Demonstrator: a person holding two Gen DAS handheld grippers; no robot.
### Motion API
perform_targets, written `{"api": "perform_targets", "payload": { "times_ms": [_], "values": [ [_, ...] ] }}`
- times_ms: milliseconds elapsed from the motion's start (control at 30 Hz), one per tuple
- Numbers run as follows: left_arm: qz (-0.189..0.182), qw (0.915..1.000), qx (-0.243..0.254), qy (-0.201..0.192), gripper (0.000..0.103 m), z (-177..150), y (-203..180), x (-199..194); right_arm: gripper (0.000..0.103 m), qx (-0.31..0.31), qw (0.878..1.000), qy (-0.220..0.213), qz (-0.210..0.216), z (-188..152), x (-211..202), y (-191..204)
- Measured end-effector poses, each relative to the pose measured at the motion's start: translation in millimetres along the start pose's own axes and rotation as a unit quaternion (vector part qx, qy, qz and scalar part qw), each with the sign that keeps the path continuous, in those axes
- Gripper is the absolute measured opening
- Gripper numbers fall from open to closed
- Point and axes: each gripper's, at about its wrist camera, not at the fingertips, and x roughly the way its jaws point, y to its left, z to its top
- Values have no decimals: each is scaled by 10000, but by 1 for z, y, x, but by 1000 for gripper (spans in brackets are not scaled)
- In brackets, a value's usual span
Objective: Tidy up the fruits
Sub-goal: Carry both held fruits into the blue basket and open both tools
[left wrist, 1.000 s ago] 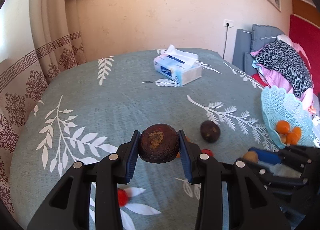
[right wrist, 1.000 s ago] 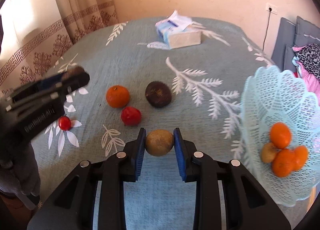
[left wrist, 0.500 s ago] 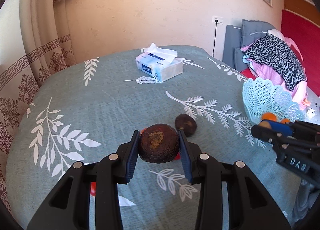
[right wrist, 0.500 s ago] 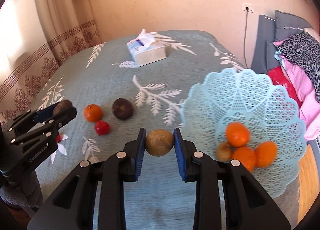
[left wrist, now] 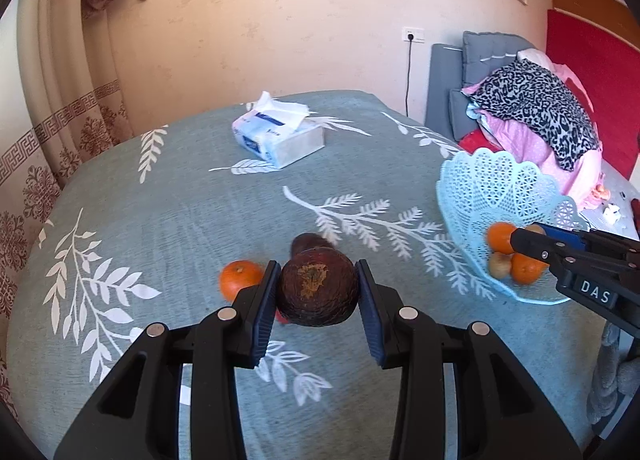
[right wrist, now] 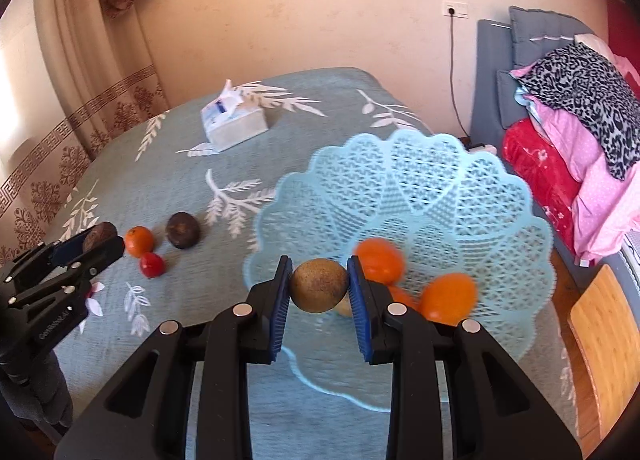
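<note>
My left gripper (left wrist: 318, 288) is shut on a dark brown round fruit (left wrist: 318, 287), held above the teal leaf-print cloth. My right gripper (right wrist: 319, 286) is shut on a tan-brown round fruit (right wrist: 319, 290) over the near rim of the light blue lattice basket (right wrist: 420, 180). Inside the basket lie oranges (right wrist: 380, 260) and a small tan fruit. On the cloth to the left rest an orange (right wrist: 139, 241), a red fruit (right wrist: 152, 265) and another dark brown fruit (right wrist: 183, 230). The left gripper (right wrist: 100, 244) shows at the left edge of the right wrist view.
A tissue box (left wrist: 278, 136) sits at the far side of the table. A grey chair with piled clothes (left wrist: 536, 108) stands right of the basket. Curtains hang on the left, and a wooden board (right wrist: 604, 336) lies at the right edge.
Both grippers have swung right with their fruits still held. The right one went from over the bare cloth to over the basket; the basket has come nearer in the left wrist view.
</note>
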Motion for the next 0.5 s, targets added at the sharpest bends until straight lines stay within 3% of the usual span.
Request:
{"api": "perform_targets", "payload": {
  "times_ms": [200, 267, 500],
  "values": [
    [-87, 9999, 149, 3, 38, 6, -24, 0, 30, 179, 9998, 22, -87, -7, -2, -24],
    [-126, 9997, 212, 2, 38, 9, -33, 1, 45, 227, 9997, -21, -111, -9, -3, -30],
    [-369, 9987, 360, 17, 38, 14, -61, 3, 46, 264, 9989, -223, -303, -12, -12, -45]
  ]
}}
